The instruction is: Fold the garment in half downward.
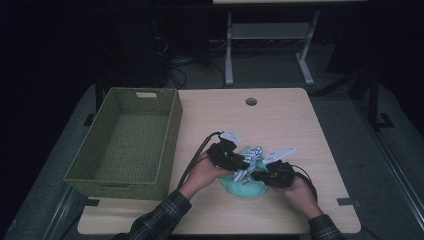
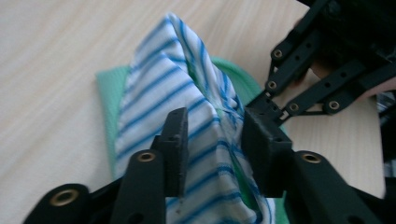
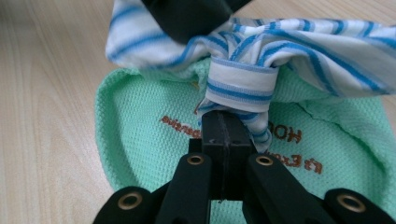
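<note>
Striped cloth (image 3: 289,42) bunched on green cloth (image 3: 140,135), mid-bench (image 1: 280,115), right of basket (image 1: 125,145). Right claw (image 3: 224,128) clenched on striped hem. Left claw (image 2: 212,140) released, jaws straddling fold, apparently not pinching. Judgement: close left fully before lifting; keep green cloth out of bite.

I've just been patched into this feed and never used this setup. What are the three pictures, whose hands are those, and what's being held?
No robot here: a person at a wooden table holds a hand-held two-jaw tool in each hand. The high view looks down from above; the other two pictures come from cameras riding on each tool.

On the table stand a woven green basket, which looks empty, and a mint-green mesh cloth with a blue-striped white garment on top of it.

The right tool is shut, pinching a band of the striped garment. The left tool has its jaws apart with striped fabric between them; a firm grip can't be confirmed.
</note>
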{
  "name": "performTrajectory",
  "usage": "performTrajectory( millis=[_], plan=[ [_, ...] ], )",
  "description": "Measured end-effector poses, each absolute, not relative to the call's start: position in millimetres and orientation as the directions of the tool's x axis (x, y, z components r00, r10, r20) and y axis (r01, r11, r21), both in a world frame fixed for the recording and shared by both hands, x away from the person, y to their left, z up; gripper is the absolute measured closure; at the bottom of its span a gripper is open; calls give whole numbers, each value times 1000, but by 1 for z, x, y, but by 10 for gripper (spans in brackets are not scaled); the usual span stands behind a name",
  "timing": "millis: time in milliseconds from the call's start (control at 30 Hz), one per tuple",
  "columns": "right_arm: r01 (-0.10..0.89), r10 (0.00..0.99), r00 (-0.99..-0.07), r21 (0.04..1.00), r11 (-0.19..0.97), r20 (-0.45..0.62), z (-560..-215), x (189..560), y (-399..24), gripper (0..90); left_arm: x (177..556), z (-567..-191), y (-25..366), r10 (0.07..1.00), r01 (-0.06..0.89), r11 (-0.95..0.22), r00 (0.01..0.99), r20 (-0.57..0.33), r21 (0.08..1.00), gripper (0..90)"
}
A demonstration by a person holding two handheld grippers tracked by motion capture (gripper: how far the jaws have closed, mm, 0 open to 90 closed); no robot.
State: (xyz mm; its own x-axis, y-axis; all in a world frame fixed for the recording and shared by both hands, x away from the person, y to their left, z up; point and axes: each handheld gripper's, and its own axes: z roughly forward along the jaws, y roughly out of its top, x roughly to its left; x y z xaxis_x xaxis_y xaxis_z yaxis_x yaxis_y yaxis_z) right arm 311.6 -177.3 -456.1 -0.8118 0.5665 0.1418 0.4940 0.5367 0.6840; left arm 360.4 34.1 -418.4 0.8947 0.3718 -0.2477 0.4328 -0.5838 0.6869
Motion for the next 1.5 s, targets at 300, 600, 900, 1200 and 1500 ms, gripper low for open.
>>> performTrajectory(
  millis=[300, 600, 900, 1200, 1500],
  plan=[
    [479, 565, -815, 694, 538, 125, -456, 314, -172, 898, 359, -419, 34, 348, 427, -597, 901, -260, 679, 858],
    [465, 577, -807, 741, 485, 128, -449, 327, -161, 898, 359, -396, 48, 354, 397, -569, 909, -222, 720, 872],
    [489, 611, -783, 725, 484, 120, -454, 335, -168, 899, 354, -404, 41, 342, 386, -588, 915, -215, 710, 872],
    [546, 714, -693, 716, 435, 95, -451, 338, -220, 898, 343, -417, 25, 292, 362, -633, 930, -222, 684, 872],
    [537, 736, -672, 735, 414, 77, -448, 341, -232, 898, 332, -440, 6, 248, 352, -673, 936, -250, 650, 871]
  ],
)
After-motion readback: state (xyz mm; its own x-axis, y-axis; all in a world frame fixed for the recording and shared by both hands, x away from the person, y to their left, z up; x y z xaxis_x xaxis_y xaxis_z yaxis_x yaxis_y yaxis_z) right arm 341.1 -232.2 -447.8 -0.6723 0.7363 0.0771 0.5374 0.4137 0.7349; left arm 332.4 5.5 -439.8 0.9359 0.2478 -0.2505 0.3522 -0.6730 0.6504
